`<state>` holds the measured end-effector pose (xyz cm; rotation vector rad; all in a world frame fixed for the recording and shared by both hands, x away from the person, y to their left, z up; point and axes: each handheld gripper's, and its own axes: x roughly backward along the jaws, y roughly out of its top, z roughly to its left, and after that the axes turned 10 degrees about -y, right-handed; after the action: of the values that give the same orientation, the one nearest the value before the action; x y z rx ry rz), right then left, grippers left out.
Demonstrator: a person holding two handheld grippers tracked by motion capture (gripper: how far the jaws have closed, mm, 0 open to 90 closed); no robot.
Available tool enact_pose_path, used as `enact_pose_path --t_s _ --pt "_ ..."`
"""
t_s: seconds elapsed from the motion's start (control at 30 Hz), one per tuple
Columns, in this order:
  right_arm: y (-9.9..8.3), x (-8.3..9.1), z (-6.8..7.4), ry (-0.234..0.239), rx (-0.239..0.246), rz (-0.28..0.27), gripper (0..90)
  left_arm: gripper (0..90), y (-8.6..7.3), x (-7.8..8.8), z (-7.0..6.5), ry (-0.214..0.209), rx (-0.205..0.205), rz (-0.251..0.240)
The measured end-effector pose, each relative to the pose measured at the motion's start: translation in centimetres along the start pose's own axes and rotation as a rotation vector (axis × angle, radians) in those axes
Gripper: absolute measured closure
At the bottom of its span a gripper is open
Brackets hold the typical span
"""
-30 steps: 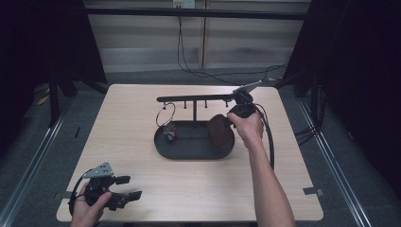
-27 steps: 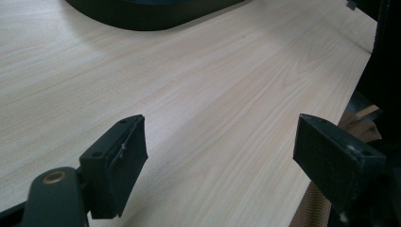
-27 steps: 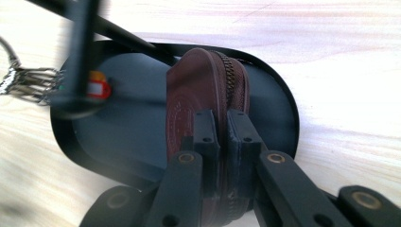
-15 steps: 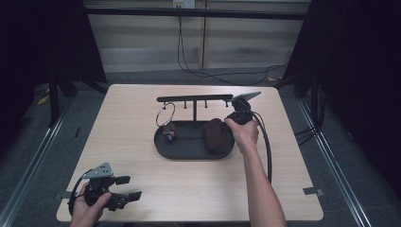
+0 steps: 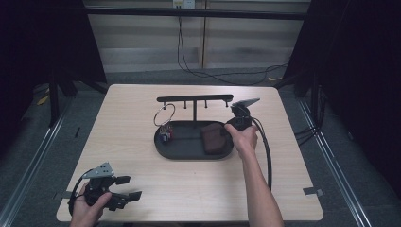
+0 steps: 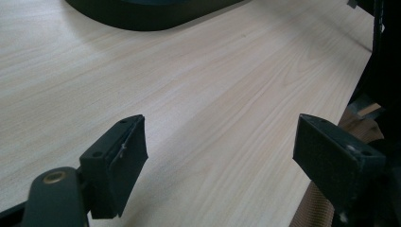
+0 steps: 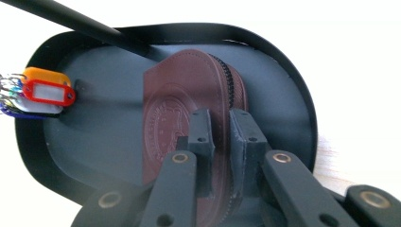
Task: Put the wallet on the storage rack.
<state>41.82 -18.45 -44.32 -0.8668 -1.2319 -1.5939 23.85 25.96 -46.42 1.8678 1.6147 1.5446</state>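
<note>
A brown leather zip pouch point(image 5: 213, 138) point(image 7: 179, 104) lies at the right end of a black oval tray point(image 5: 163, 150) point(image 7: 293, 80). My right gripper point(image 5: 228, 126) point(image 7: 220, 118) reaches down onto the pouch's zipper edge, which sits pinched between the nearly shut pads. Its jaws have just been opening a little. A bunch of coloured key tags point(image 5: 164, 134) point(image 7: 45, 92) rests at the tray's left end. At the table's front left corner, my left gripper point(image 5: 131, 187) point(image 6: 220, 142) stands open over bare wood.
A black T-shaped rack point(image 5: 194, 99) with pegs rises from the tray's back. Its post point(image 7: 94, 30) crosses above the pouch. A wire ring point(image 5: 163, 115) hangs from the rack's left end. The right gripper's cable point(image 5: 267, 156) loops over the table.
My right gripper has come down from near the rack's right end, with the pouch, onto the tray. The left gripper has stayed put.
</note>
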Motion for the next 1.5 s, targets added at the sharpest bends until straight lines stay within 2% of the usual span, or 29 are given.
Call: enact_pose_path --t_s 0.1,0.23,0.3,0.33,0.4,0.47,0.6,0.73,1.0,1.07,1.17,1.43,1.5 --pt "0.0 -0.1 0.1 -0.033 0.027 0.004 77.0 18.2 0.0 0.0 -0.1 0.003 -0.004 0.007" --pt "-0.1 0.0 0.2 -0.050 0.049 -0.008 72.8 18.2 0.0 -0.1 0.0 0.002 -0.003 0.012" --pt "-0.1 0.2 0.2 -0.065 0.044 -0.016 64.5 18.2 0.0 -0.1 0.0 0.000 -0.007 0.010" --pt "0.0 0.3 0.2 -0.070 0.044 -0.016 64.5 18.2 0.0 -0.1 0.0 0.000 -0.006 0.009" --pt "0.0 0.5 0.1 -0.075 0.066 -0.007 57.6 18.2 0.0 -0.1 0.0 0.001 -0.004 0.010" --pt "0.0 1.0 0.2 -0.064 0.061 -0.031 56.1 18.1 0.0 -0.1 0.0 0.000 -0.004 0.013" --pt "-0.3 1.6 0.2 -0.064 0.079 -0.049 44.3 18.2 0.0 -0.1 0.0 -0.004 -0.008 0.013" --pt "-0.5 2.5 0.2 -0.097 0.096 -0.071 34.9 18.2 0.0 -0.1 0.0 -0.001 -0.005 0.012" --pt "-1.1 4.5 0.7 -0.163 0.126 -0.073 32.7 18.3 0.0 -0.1 0.0 0.002 -0.005 0.012" --pt "-1.4 4.9 0.8 -0.196 0.150 -0.066 34.3 18.3 0.0 -0.1 0.0 0.005 -0.001 0.007" --pt "-1.9 5.5 1.0 -0.210 0.180 -0.083 33.8 18.5 0.0 -0.1 0.0 0.006 -0.001 0.008" --pt "-4.6 6.2 1.5 -0.170 0.245 -0.150 28.8 18.5 0.0 0.1 0.1 0.013 0.004 -0.007" --pt "-5.3 6.1 1.3 -0.156 0.245 -0.165 28.5 18.5 0.0 0.1 0.1 0.016 0.005 -0.009"
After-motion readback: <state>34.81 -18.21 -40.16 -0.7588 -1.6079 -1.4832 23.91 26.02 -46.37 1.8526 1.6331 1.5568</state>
